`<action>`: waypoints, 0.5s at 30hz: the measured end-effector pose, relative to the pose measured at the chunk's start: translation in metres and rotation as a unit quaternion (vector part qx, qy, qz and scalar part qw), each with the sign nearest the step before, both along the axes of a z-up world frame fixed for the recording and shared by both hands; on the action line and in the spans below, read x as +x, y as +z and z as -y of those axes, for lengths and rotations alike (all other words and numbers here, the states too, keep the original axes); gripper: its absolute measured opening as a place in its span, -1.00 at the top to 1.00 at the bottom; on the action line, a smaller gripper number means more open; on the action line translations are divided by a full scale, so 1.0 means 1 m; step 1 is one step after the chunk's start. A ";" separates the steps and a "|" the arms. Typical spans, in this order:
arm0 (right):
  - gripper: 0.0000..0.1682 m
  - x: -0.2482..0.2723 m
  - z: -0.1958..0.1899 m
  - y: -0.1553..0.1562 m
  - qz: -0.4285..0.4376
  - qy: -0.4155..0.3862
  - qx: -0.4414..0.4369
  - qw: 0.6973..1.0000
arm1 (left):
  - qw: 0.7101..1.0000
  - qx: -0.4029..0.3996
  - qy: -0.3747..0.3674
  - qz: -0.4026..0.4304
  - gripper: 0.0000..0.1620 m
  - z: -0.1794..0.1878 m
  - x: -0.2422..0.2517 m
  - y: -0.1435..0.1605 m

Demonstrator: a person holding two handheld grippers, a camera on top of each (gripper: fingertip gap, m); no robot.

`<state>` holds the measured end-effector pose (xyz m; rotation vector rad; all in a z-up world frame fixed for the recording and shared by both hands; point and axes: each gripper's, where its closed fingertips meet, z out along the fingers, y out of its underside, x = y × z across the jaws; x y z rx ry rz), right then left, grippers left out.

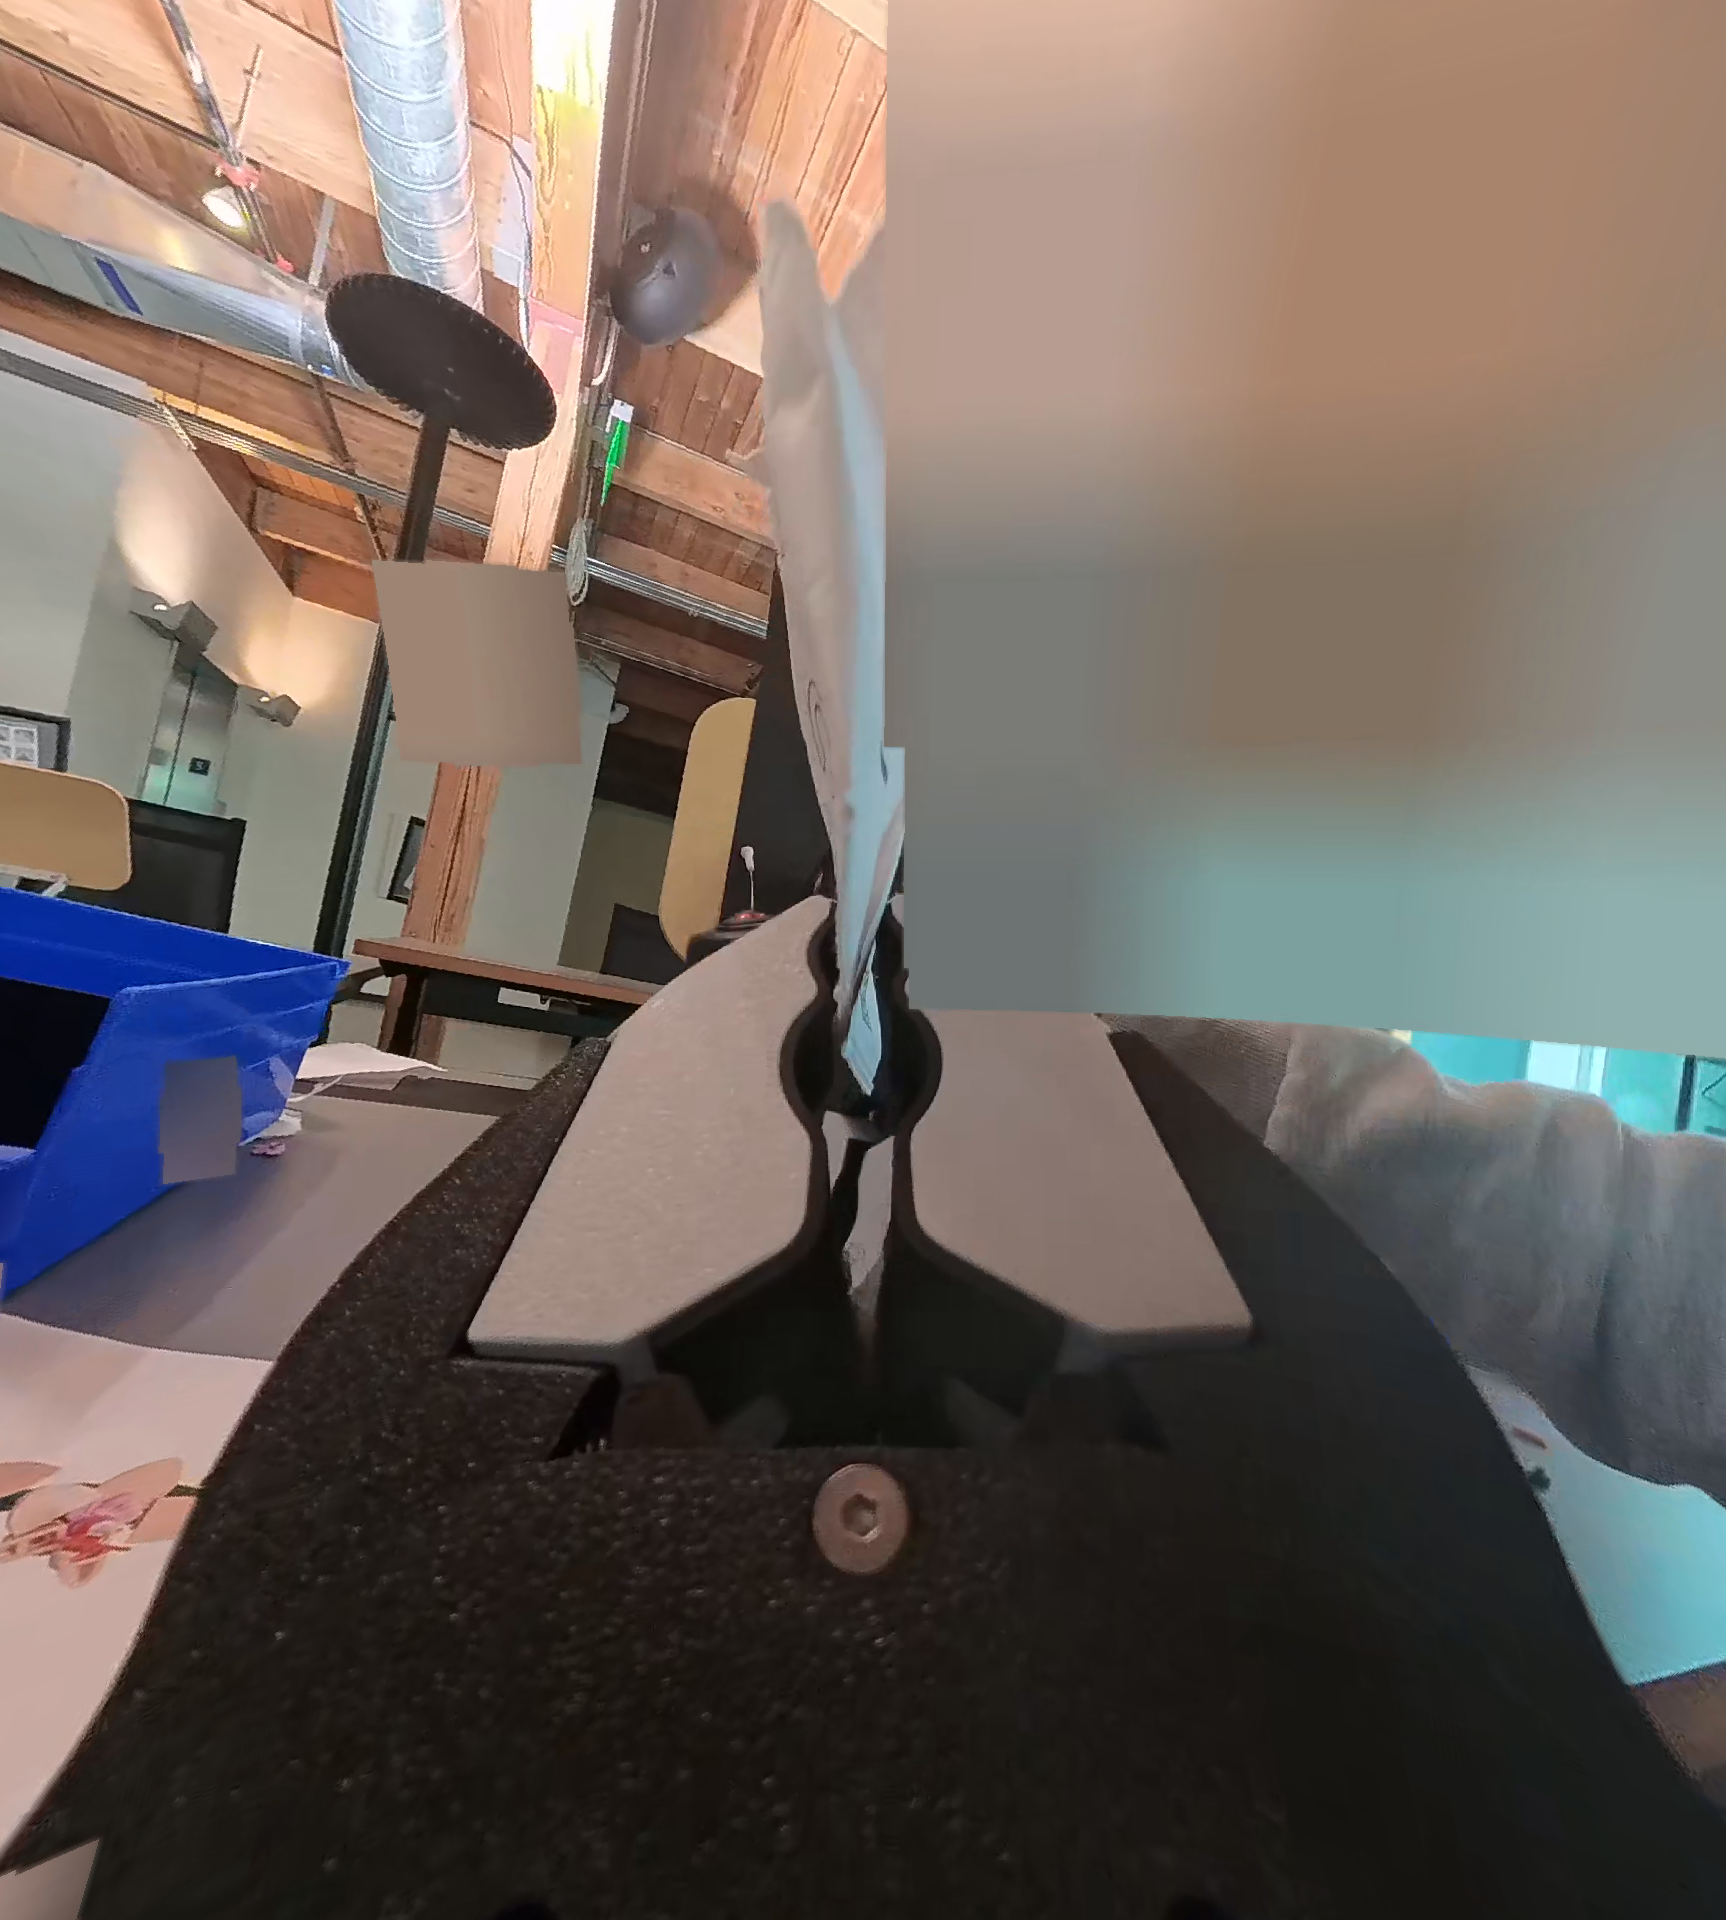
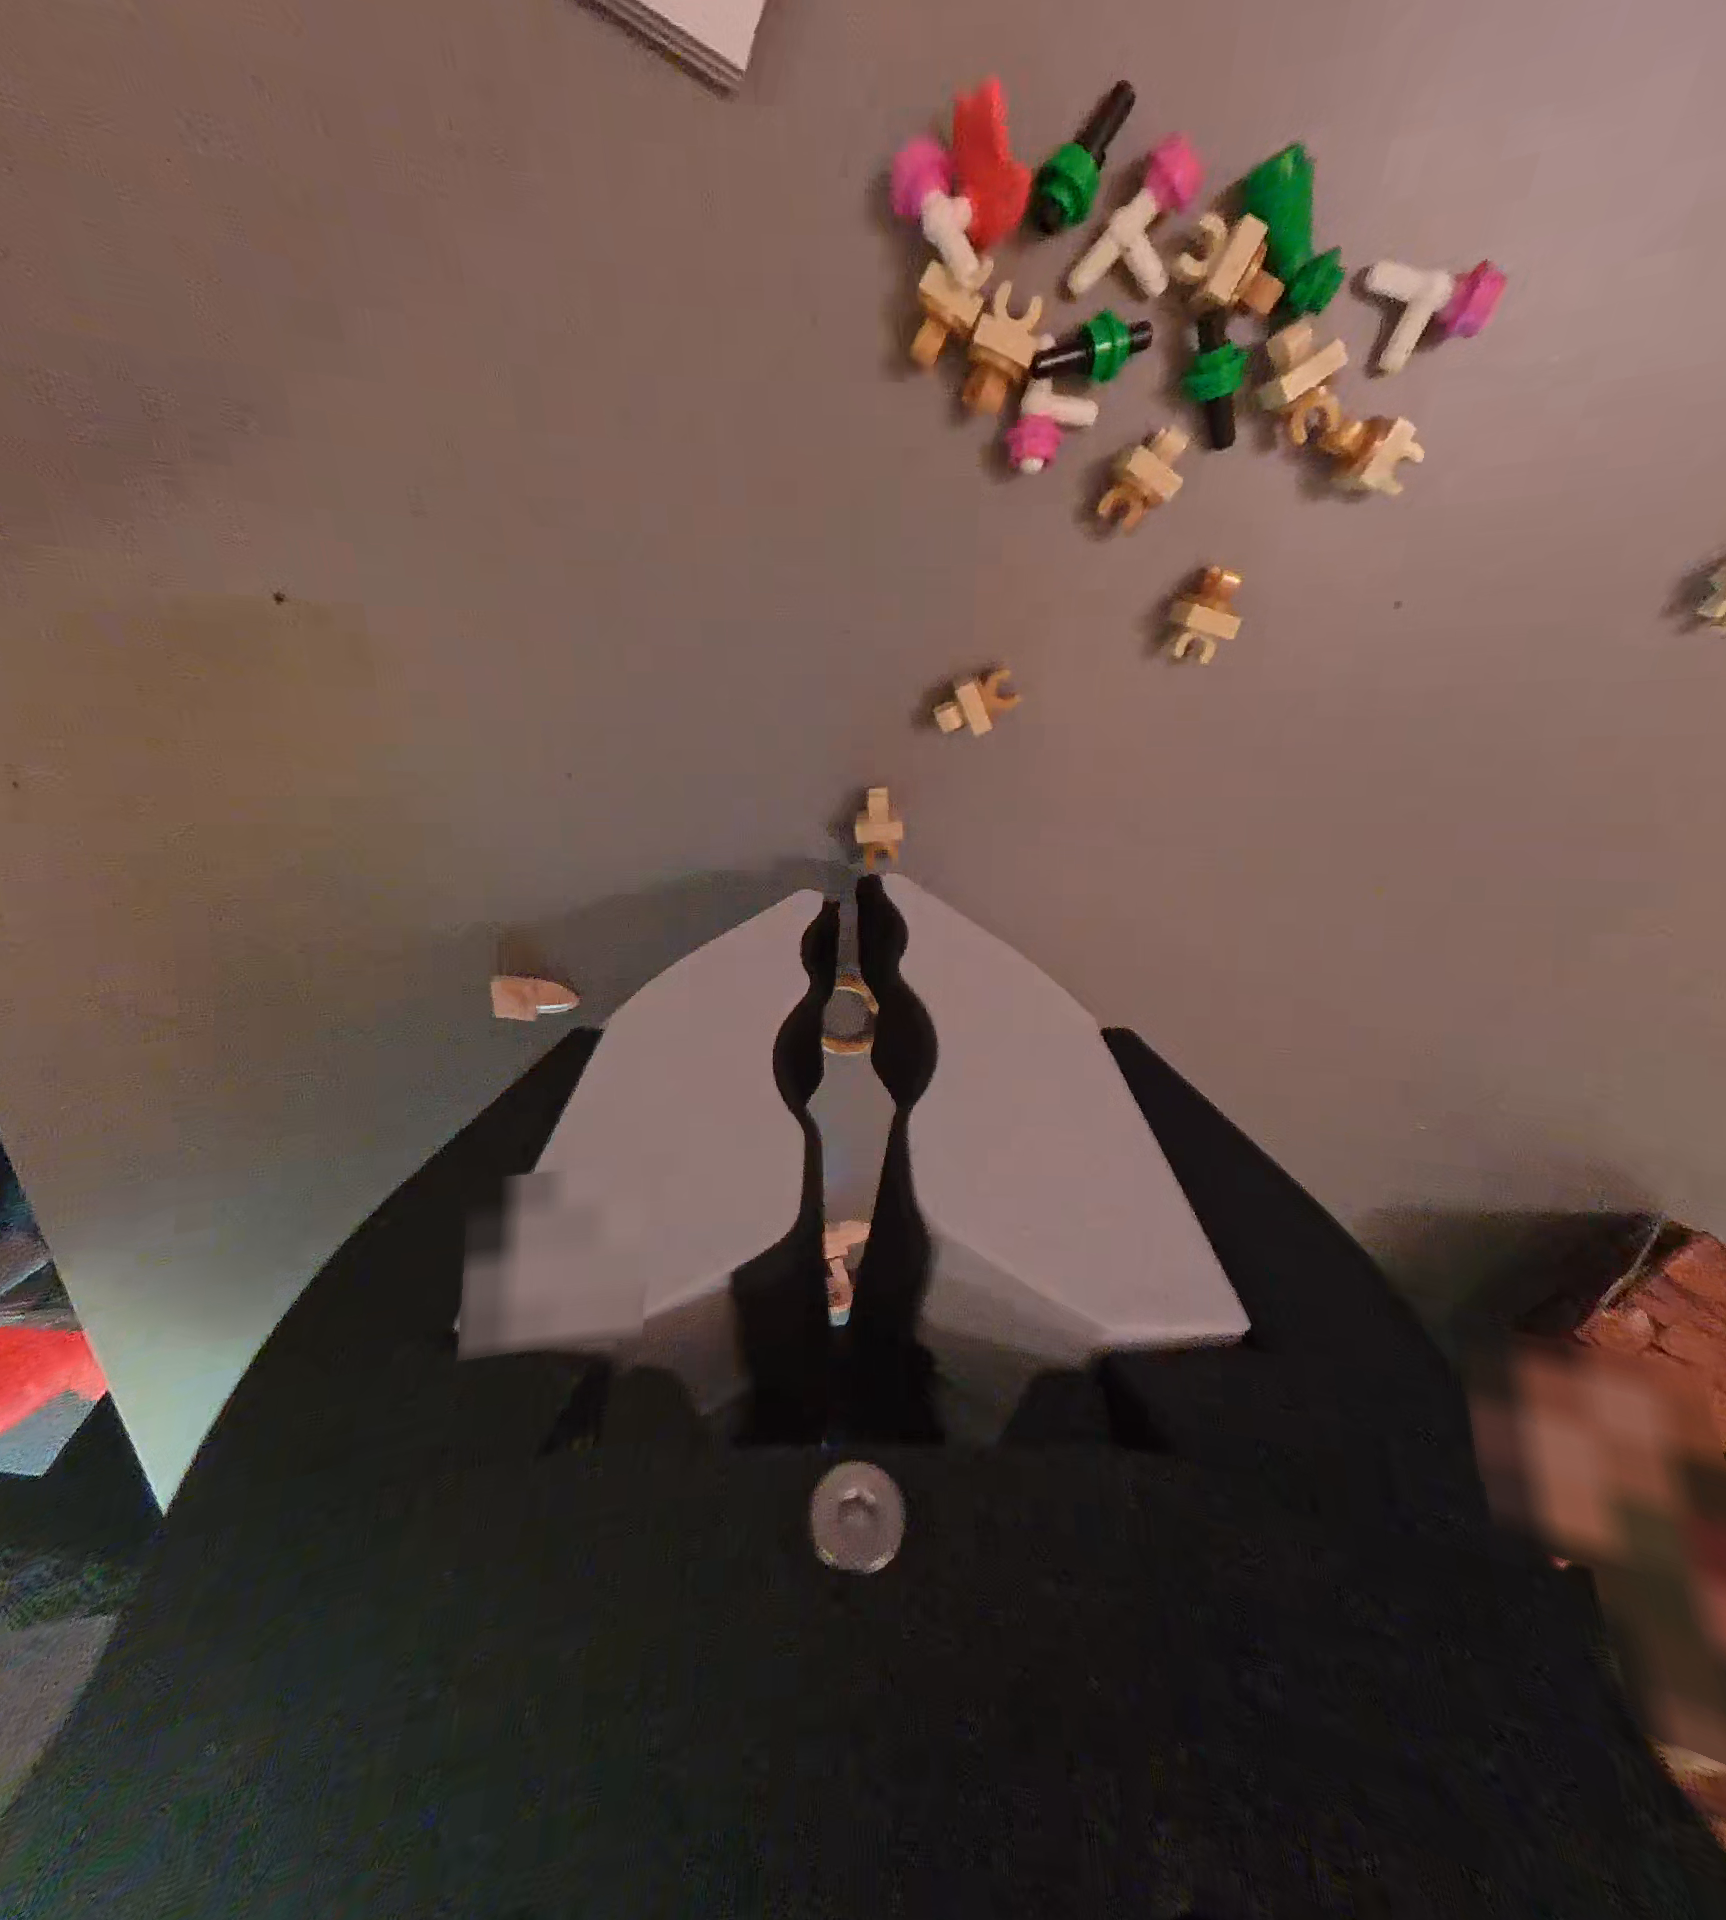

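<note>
Plastic bag (image 1: 828, 582), pale grey and crinkled, stands up from the left gripper (image 1: 861, 935), whose two fingers are closed tight on the bag's lower edge. The bag rises toward twelve o'clock in the left wrist view, with a large blurred patch covering everything to its right. At nine o'clock a blue bin (image 1: 163, 1049) sits on the grey table (image 1: 215, 1236), and at eight o'clock lies a white sheet printed with pink orchids (image 1: 59, 1507). A grey sleeve (image 1: 1524, 1278) reaches in at three o'clock.

In the right wrist view the right gripper (image 2: 857, 894) points down at the grey tabletop (image 2: 423, 520). Its fingers are nearly together, with only a thin gap at the tips, and a small gold ring piece (image 2: 846, 1020) shows in the rounded hollow between them; whether they pinch it cannot be told. Just beyond the tips, at twelve o'clock, lies a small tan clip brick (image 2: 878, 828). A second tan clip piece (image 2: 975, 703) lies farther out toward one o'clock. At one o'clock, well apart, a scattered pile of toy bricks (image 2: 1191, 301) in tan, green, pink, white and red is spread out. A tan slope piece (image 2: 530, 997) rests at nine o'clock, just beside the left finger.
</note>
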<state>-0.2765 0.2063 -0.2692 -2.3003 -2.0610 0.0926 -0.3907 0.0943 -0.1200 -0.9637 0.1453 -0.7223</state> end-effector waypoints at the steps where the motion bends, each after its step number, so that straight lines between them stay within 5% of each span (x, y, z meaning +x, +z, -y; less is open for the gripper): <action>1: 0.96 0.000 -0.002 -0.003 0.008 -0.004 -0.001 1.000 | 1.000 0.000 0.001 -0.006 0.96 0.000 0.001 0.000; 10: 0.86 -0.048 -0.035 0.014 -0.131 -0.036 0.062 0.989 | 1.000 -0.009 -0.005 -0.005 0.95 -0.004 0.002 -0.005; 12: 0.63 -0.020 -0.025 0.021 -0.089 -0.039 0.044 0.994 | 1.000 -0.011 -0.015 -0.011 0.95 -0.004 0.005 -0.007; 15: 0.62 0.023 -0.011 0.017 -0.010 -0.040 0.003 0.999 | 0.998 -0.011 -0.056 -0.014 0.95 0.000 0.017 -0.007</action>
